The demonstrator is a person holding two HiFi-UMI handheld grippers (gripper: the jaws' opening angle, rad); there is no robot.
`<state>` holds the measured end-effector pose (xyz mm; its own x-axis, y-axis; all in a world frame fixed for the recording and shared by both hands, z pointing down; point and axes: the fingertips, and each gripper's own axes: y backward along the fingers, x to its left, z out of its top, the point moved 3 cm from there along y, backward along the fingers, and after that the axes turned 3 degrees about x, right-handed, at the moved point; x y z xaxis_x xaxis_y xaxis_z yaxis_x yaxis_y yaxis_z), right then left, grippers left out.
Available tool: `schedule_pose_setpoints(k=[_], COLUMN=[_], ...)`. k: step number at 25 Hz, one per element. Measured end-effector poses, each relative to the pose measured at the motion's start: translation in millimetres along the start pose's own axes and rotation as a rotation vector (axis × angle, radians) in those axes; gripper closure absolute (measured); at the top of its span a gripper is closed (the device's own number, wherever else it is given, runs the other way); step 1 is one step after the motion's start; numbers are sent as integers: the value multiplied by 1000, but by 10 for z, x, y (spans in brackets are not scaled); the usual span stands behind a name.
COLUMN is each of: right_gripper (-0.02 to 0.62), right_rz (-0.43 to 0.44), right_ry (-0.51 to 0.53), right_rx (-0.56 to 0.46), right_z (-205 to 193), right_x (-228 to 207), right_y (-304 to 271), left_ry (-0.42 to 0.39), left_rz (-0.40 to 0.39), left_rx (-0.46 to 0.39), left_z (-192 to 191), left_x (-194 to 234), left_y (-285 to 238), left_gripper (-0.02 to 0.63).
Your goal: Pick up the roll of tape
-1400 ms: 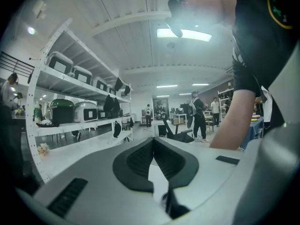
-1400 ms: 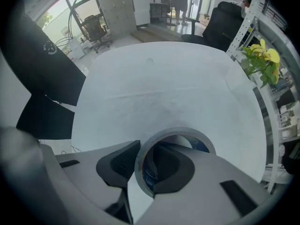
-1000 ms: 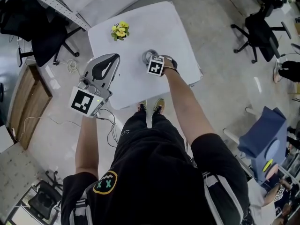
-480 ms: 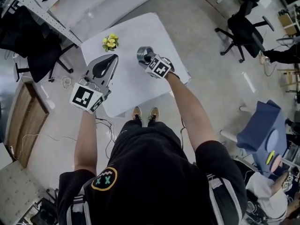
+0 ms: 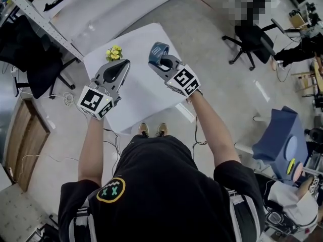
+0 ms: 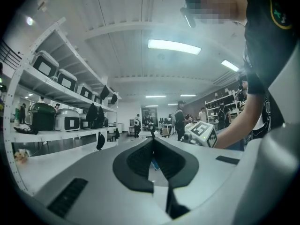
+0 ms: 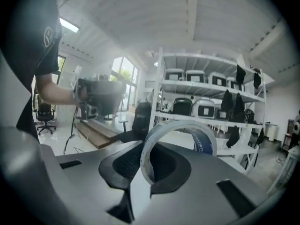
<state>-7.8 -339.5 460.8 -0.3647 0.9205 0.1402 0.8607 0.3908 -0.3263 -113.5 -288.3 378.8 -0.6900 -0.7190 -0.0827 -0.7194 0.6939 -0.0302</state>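
My right gripper [image 7: 147, 146]: matt grey plastic, black textured pads [image 7: 126, 165]. The roll of tape [image 7: 180, 124]: smooth white rim, blue inner face.

Lab with equipment shelves [image 7: 211, 86], office chairs [image 5: 252, 38]

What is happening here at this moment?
A person holds a gripper in each hand. The right gripper is shut on the roll of tape and holds it in the air over the white table. The left gripper is shut and empty. Yellow flowers sit on the table.
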Motion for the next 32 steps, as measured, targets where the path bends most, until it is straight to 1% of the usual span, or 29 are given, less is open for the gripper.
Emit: schedule_pose_setpoints(k=[6,8,9,12,15,19,23,26,32], right_gripper=[529,529,528,528,528,529,531,531,531], right_rz=[-59,-73,-80,-105,-115,-136,-140,-137,-153], right_ry=[60,74,72,70,87,76,68,83,33], right_rx=[-203,-261,-271,-252,-267,-267,-263,-261,-258], right_z=[703,849,874,833,864,857,834,829,767], right_x=[166,190,190,171,187,141,112,123,95], right_y=[551,693,739,790,805,827,826,832,846], left_ry=[-10,-14,-16,-23,-33,-33,-36,-40,-48], left_rz=[-39,-52,-57,-73,-88,-101,-114,-121,-118], left_rx=[-16,-26,-32,-44,-44,-38,-31,-29,-34], left_z=[105,152,175,225,251,268,256,259,275], left_x=[-87,-123,-138,-176,-219,-248,-266,-298,-287], left_y=[-88,-112,-125,-164,-184,-209,-229,-237,-242], left_gripper=[588,588,588,588,588,588,588,588,588])
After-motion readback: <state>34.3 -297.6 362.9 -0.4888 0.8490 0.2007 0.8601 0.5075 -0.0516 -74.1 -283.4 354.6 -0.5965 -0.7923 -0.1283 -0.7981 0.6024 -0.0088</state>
